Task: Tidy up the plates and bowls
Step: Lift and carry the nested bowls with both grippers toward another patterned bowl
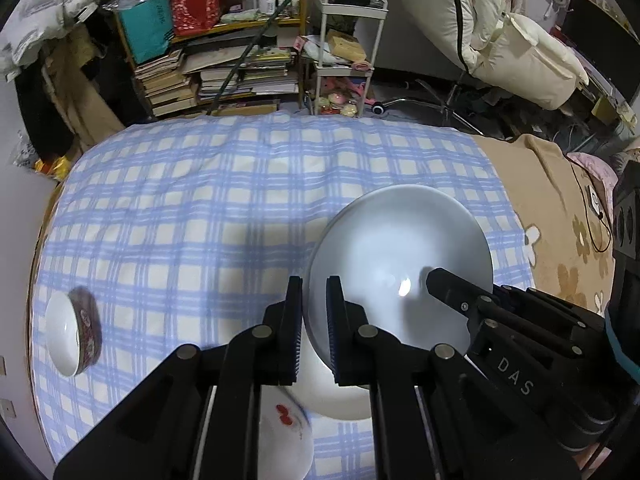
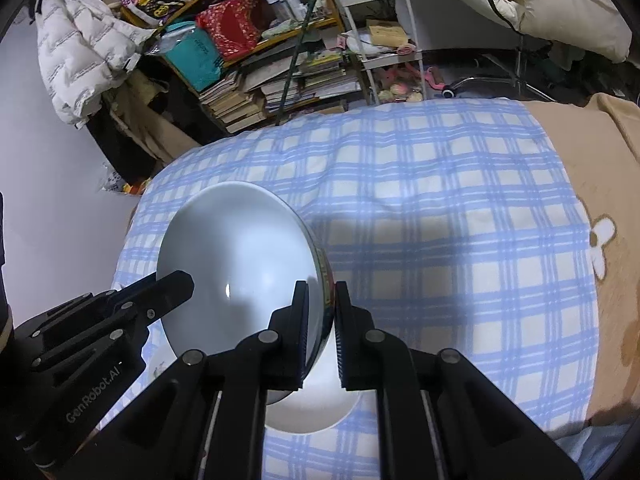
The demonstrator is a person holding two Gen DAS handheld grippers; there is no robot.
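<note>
A cluttered bedroom, bookshelf [image 1: 216,60] behind, and a blue checked cloth [image 1: 200,200] covers the surface. Both tongs, left [image 1: 314,328] and right [image 2: 322,336], are clenched on opposite rims of one big white bowl [image 1: 400,256], held above a white plate [image 1: 340,396], probably to keep it level. A patterned bowl [image 1: 78,332] waits far left.

Bed [image 1: 240,184], blue-checked cover: patterned bowl [image 1: 76,332] at left, white plate [image 1: 340,400], dish with red motif [image 1: 286,440]; tan blanket [image 1: 552,208] alongside.
</note>
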